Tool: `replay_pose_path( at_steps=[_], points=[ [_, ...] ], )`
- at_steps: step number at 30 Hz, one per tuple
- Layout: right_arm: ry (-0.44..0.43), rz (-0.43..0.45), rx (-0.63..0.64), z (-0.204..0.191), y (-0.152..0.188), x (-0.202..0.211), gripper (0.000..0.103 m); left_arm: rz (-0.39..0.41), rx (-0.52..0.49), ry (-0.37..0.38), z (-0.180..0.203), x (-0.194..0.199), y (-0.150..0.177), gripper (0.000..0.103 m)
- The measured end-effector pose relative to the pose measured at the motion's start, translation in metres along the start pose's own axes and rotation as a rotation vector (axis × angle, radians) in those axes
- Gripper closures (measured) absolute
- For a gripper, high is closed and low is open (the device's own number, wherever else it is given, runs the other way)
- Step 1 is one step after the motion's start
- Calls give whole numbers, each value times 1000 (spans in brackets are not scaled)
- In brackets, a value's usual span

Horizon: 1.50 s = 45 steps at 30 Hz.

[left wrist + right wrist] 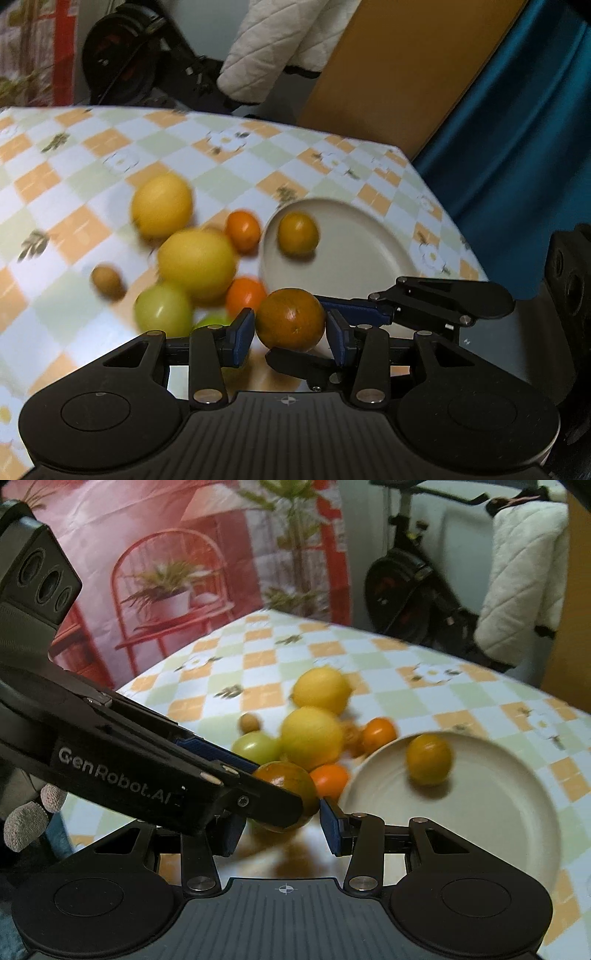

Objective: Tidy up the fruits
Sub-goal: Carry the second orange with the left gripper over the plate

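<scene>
So this looks like the middle of a sorting job: fruit going from a loose pile on the checked tablecloth onto the pale plate. One small orange-green citrus already sits on the plate near its left rim, so I'd guess at least one transfer is done and plenty are left. The step in hand is the grab on the dark orange-green mandarin: the left gripper has its blue pads pressed to either side of it, narrow and apparently clamped on, with the fruit just off the plate's near-left edge. The right gripper comes in at the same fruit from the side; its jaws stand fairly wide, and with the left tool lying across its left finger in the right wrist view I can't tell if it's actually touching the mandarin. Still waiting on the cloth are two big lemons, a green tomato-ish fruit, two small bright oranges and a little brown one, all bunched together left of the plate. Next move, I reckon, is a lift and a short carry right onto the plate, set down gently since round fruit rolls, and the right claw needs to stay clear. Only readable writing: "GenRobot.AI" in white on the left gripper's body in the right wrist view.
</scene>
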State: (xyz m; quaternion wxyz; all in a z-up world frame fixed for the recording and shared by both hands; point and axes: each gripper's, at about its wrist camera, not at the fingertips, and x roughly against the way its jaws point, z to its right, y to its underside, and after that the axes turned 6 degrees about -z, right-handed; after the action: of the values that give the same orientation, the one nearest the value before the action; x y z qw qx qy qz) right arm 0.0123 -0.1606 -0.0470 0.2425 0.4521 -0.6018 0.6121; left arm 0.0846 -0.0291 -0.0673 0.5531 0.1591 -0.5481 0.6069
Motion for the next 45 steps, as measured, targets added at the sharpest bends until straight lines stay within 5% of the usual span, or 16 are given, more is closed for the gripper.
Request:
replay_pose_path(
  at_steps=[16,45],
  points=[
    [79,-1,-124,73,-2,-25,63,-72,-75,-23,26,-69,-53,58],
    [149,-20,-152,90,-15,-52,62,-63,-80,-74,24,-99,-72,56]
  ],
)
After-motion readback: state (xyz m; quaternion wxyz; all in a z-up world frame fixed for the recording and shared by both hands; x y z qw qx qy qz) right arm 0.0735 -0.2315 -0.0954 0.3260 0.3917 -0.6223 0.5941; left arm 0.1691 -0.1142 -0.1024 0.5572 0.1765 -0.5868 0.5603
